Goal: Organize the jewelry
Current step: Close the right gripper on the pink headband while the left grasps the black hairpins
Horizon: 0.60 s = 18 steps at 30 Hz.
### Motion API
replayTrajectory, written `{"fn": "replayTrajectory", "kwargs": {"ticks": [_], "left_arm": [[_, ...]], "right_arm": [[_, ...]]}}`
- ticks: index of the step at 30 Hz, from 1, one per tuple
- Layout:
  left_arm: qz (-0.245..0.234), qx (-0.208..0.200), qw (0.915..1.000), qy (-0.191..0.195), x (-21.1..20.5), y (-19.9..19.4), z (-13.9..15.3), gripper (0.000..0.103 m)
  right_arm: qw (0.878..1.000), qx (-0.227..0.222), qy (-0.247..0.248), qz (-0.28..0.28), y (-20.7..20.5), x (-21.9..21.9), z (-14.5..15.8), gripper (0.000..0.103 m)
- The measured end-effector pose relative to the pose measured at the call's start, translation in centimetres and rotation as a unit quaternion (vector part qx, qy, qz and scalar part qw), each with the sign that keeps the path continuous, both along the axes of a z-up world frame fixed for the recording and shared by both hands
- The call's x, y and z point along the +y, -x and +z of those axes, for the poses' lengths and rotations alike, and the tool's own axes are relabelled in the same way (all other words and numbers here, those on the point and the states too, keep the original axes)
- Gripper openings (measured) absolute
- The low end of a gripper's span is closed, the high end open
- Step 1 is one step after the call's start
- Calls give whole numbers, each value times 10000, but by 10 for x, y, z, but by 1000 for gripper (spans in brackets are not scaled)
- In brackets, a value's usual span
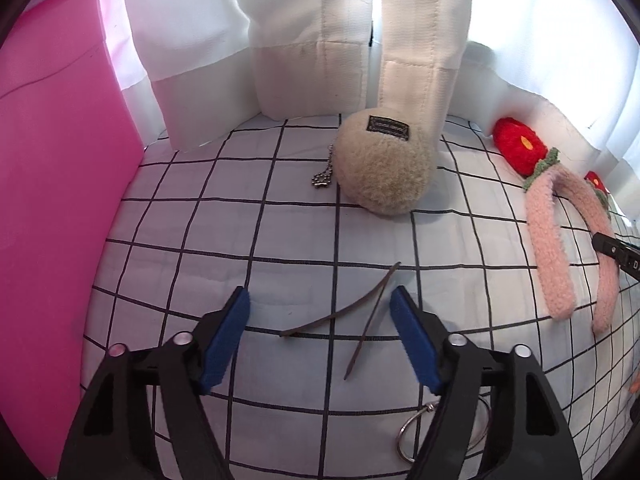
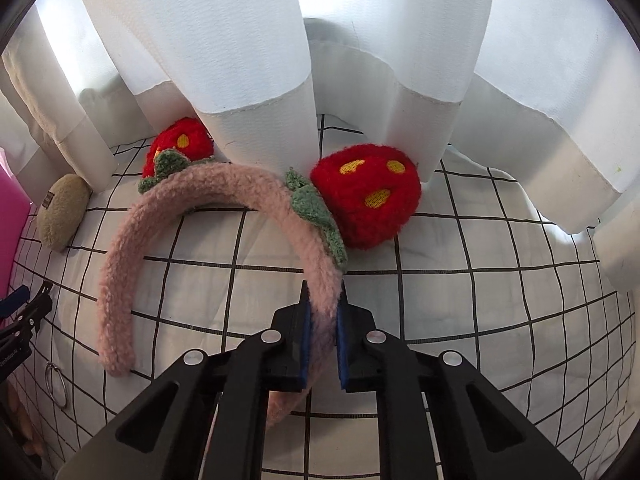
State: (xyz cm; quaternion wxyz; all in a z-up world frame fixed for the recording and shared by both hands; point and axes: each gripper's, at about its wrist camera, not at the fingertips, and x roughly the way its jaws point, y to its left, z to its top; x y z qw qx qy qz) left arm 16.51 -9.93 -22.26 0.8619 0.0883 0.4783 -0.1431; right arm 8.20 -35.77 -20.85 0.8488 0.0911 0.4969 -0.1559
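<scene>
A fluffy pink headband [image 2: 132,224] with two red strawberry ears [image 2: 366,194] lies on the checked cloth [image 2: 460,304]. My right gripper [image 2: 323,308] is shut on the headband's right arm. The headband also shows at the right of the left wrist view [image 1: 548,240]. My left gripper [image 1: 320,304] is open and empty, low over a thin brown V-shaped hairpin [image 1: 352,312] that lies between its blue pads [image 1: 224,344]. A metal ring [image 1: 412,436] lies by its right finger.
A beige plush pouch [image 1: 384,168] with a ball chain [image 1: 324,172] sits at the back by the white curtains [image 1: 312,36]. A pink box [image 1: 52,184] stands at the left. The ring also shows in the right wrist view [image 2: 56,384].
</scene>
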Motion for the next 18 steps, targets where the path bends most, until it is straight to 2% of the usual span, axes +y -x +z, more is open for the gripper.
{"fn": "replayTrajectory", "kwargs": {"ticks": [1, 2, 3, 5, 11, 18], "left_arm": [[-100, -16, 9999, 9, -3, 3, 1, 44], [-206, -24, 9998, 8, -6, 6, 2, 20], [-288, -19, 9996, -35, -10, 8, 3, 14], [-351, -28, 9993, -111, -14, 12, 4, 11], [-370, 78, 9992, 161, -6, 26, 9, 10], [-361, 18, 9984, 430, 4, 46, 25, 10]], "right_arm": [[10000, -28, -40, -21, 2, 1, 0, 10], [9999, -56, -94, -47, 4, 1, 0, 10], [9998, -81, -158, -74, 9, -1, 1, 10], [9994, -128, -285, -122, 13, 0, 0, 9], [9982, -349, -455, -166, 39, 8, 6, 9], [9970, -710, -296, -80, 80, 25, 34, 9]]}}
